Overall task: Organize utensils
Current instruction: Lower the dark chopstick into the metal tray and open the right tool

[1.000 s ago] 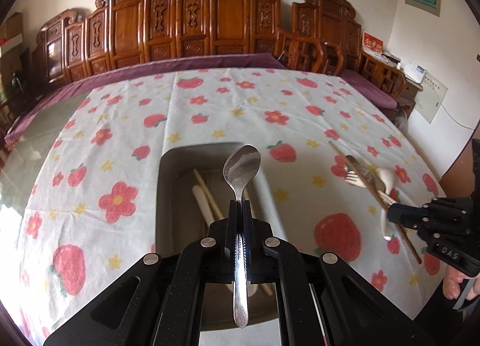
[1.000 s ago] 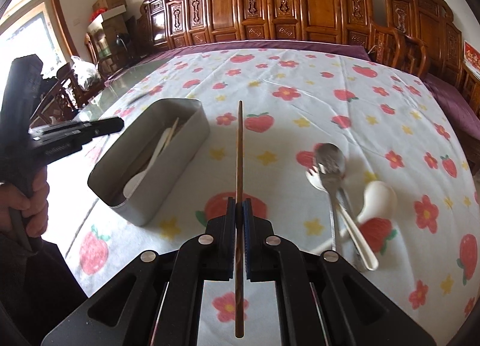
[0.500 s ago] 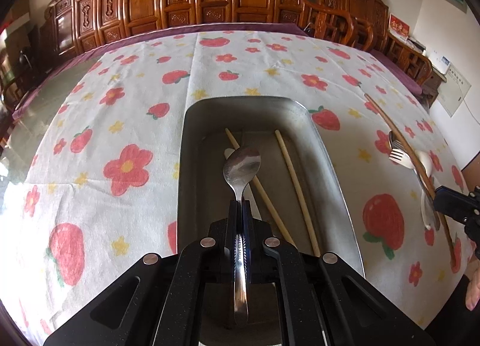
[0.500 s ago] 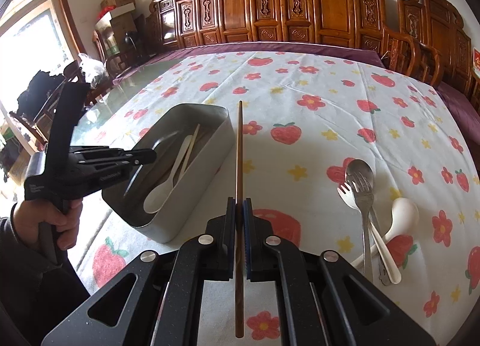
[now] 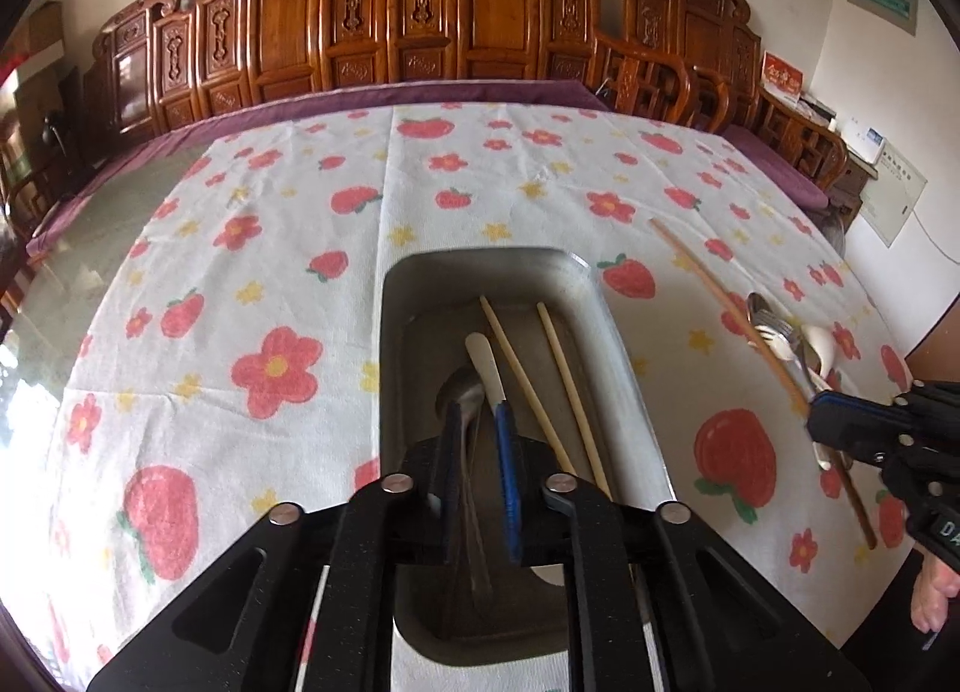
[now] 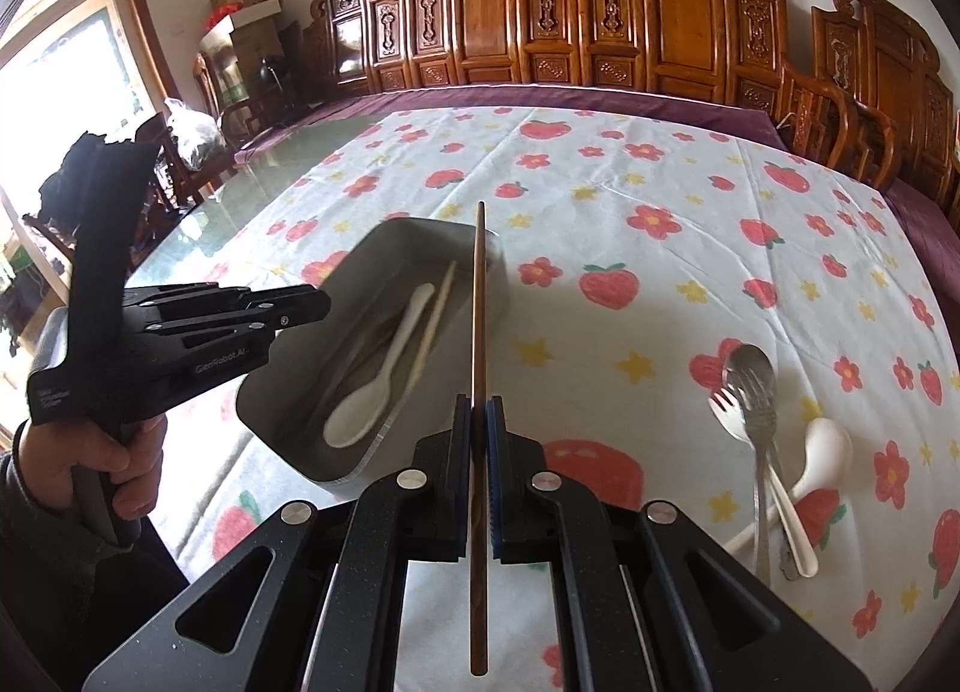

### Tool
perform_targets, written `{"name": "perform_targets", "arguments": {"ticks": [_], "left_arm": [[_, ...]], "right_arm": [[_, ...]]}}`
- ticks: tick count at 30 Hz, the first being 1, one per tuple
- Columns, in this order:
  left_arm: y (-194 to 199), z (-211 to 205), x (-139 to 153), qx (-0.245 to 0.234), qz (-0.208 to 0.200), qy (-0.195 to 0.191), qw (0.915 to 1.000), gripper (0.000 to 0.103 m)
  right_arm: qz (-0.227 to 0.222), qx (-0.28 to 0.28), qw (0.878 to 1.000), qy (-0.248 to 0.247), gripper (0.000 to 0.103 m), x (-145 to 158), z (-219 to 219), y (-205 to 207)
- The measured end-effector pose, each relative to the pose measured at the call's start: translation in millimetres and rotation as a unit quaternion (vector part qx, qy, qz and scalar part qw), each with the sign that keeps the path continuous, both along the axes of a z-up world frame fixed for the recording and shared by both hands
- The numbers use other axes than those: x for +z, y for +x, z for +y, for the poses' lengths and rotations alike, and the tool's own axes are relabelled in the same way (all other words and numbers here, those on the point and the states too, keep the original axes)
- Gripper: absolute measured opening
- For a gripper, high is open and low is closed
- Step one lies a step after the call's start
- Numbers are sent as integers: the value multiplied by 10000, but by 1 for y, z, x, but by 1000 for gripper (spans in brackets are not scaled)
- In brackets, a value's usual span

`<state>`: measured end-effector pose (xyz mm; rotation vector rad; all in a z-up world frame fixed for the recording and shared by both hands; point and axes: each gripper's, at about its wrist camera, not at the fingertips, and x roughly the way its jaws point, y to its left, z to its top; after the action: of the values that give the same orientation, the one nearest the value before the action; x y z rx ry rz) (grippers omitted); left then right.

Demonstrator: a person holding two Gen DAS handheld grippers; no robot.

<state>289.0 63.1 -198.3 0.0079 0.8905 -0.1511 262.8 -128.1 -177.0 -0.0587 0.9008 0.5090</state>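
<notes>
— What are the claws doing?
— The left gripper point(image 5: 480, 452) has just been opening; its jaws stand slightly apart, the metal spoon point(image 5: 465, 422) loose between them inside the tin point(image 5: 624, 368).
— The right?
— The right gripper point(image 6: 478, 440) clamps a dark chopstick point(image 6: 479, 332), tip over the tin's rim.

On the desk point(image 6: 660, 296) a tray point(image 6: 264, 410) stands to the left, holding a spoon point(image 6: 372, 392) and two chopsticks point(image 5: 576, 392) lying lengthwise. Well apart to its right, a fork point(image 6: 735, 422) and more spoons point(image 6: 822, 452) lie heaped together. Chairs point(image 6: 600, 14) line the desk's far edge.
</notes>
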Motion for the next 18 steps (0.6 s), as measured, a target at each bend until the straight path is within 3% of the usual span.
{"name": "perform_targets", "arguments": {"ticks": [7,18], "left_arm": [[-12,18,26,61,-367,-98,9993,17],[-18,58,41,333,-496,-126,9981,18]], "right_arm": [[35,110,9999,84,6,3,28,8],[327,164,9989,289,6,-10,71,31]]}}
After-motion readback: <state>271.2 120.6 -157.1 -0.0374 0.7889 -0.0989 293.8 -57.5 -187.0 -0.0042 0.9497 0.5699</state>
